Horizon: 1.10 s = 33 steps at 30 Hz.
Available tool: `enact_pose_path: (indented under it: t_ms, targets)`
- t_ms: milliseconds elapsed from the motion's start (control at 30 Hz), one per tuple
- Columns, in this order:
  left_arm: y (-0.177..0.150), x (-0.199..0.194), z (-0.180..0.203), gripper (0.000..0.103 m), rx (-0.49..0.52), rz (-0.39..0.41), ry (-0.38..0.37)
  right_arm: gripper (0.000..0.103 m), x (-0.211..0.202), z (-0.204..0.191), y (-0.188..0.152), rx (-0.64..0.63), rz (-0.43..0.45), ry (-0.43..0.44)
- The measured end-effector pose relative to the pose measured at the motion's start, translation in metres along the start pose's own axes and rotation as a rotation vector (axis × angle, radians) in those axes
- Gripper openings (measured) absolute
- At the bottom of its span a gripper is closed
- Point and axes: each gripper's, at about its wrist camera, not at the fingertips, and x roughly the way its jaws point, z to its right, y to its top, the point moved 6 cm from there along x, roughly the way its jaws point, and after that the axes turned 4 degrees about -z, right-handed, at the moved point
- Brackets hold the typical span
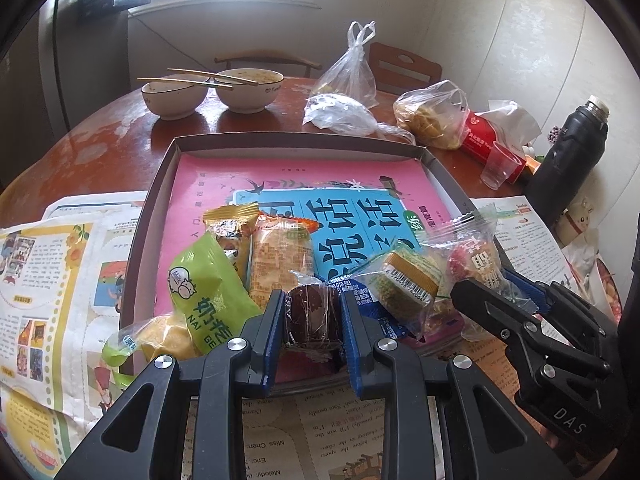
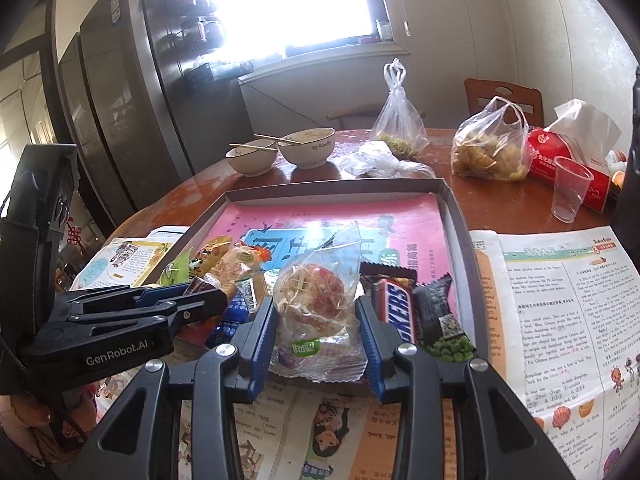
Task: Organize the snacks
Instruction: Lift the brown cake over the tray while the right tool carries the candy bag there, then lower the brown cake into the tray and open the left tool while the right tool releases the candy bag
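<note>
A shallow grey box tray (image 1: 158, 188) with a pink and blue book in it holds several wrapped snacks at its near end. My left gripper (image 1: 312, 314) is shut on a brown cake in clear wrap (image 1: 310, 314) at the tray's near edge. A green snack packet (image 1: 204, 288) and an orange biscuit pack (image 1: 280, 260) lie just left of it. My right gripper (image 2: 316, 316) is shut on a clear-wrapped pink and white pastry (image 2: 316, 300), with a Snickers bar (image 2: 396, 308) and a green pea packet (image 2: 444, 328) on its right.
Newspapers (image 2: 560, 300) lie on the round wooden table (image 1: 120, 120) on both sides of the tray. Behind it stand two bowls with chopsticks (image 1: 212, 88), plastic bags of food (image 1: 432, 116), a red tissue pack (image 2: 568, 160), a plastic cup (image 2: 570, 188) and a black flask (image 1: 572, 152).
</note>
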Motion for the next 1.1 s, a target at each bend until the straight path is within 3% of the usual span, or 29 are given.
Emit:
enact_pose_path:
  t_ms: [300, 800, 1100]
  targets:
    - [0.002, 0.002, -0.002, 0.028, -0.005, 0.003, 0.002, 0.04, 0.016, -0.001, 0.002, 0.0, -0.021, -0.014]
    - [0.004, 0.005, -0.001, 0.028, -0.005, 0.002, 0.009, 0.04, 0.009, 0.004, -0.001, 0.004, -0.023, -0.021]
    - [0.004, 0.005, -0.001, 0.028, -0.006, 0.001, 0.009, 0.048, 0.001, 0.004, -0.001, 0.015, -0.013, -0.006]
